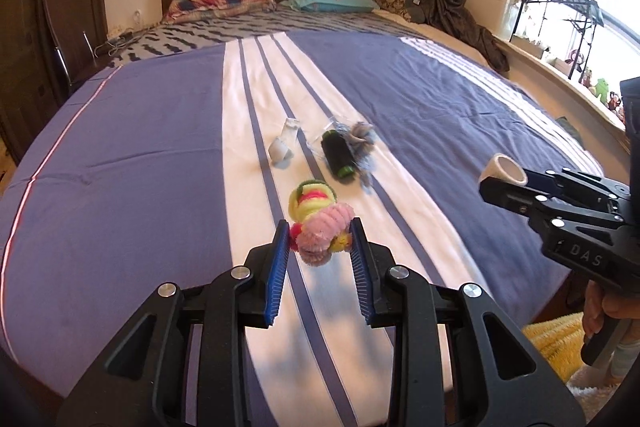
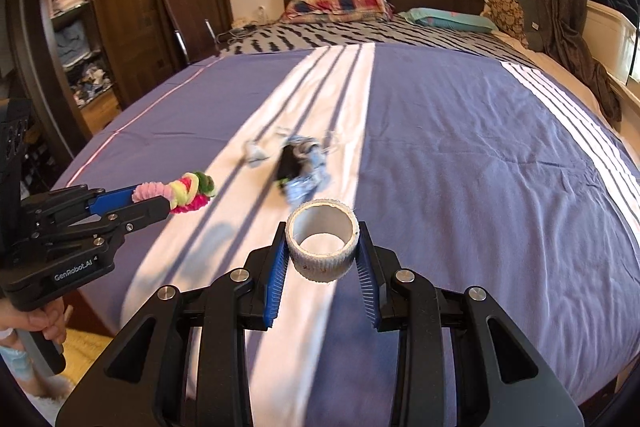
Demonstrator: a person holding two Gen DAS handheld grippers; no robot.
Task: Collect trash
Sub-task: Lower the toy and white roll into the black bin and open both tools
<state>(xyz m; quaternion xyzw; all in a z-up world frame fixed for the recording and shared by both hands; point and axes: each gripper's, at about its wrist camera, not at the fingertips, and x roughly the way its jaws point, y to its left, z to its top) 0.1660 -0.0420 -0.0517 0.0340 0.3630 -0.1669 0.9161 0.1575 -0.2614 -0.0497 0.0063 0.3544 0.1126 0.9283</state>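
My left gripper [image 1: 319, 233] is shut on a fuzzy bundle of pink, yellow and green pipe cleaners [image 1: 316, 223], held above the bed; from the right wrist view the same bundle [image 2: 180, 193] sticks out of the left gripper [image 2: 160, 201]. A white tape roll [image 2: 323, 241] sits pinched between the blue pads of my right gripper [image 2: 323, 247], also lifted off the blanket; the roll [image 1: 505, 169] shows at the right gripper's tip in the left view. On the white stripe lie a black spool [image 1: 337, 155], a crumpled grey-blue scrap [image 1: 362, 143] and a small clear wrapper [image 1: 285, 145].
The purple and white striped blanket [image 1: 140, 155] covers a wide bed with pillows [image 1: 224, 1] at the headboard. A dark wardrobe [image 2: 120, 11] stands left of the bed, a window sill with small items [image 1: 560, 55] right. A yellow rug [image 1: 556, 347] lies on the floor.
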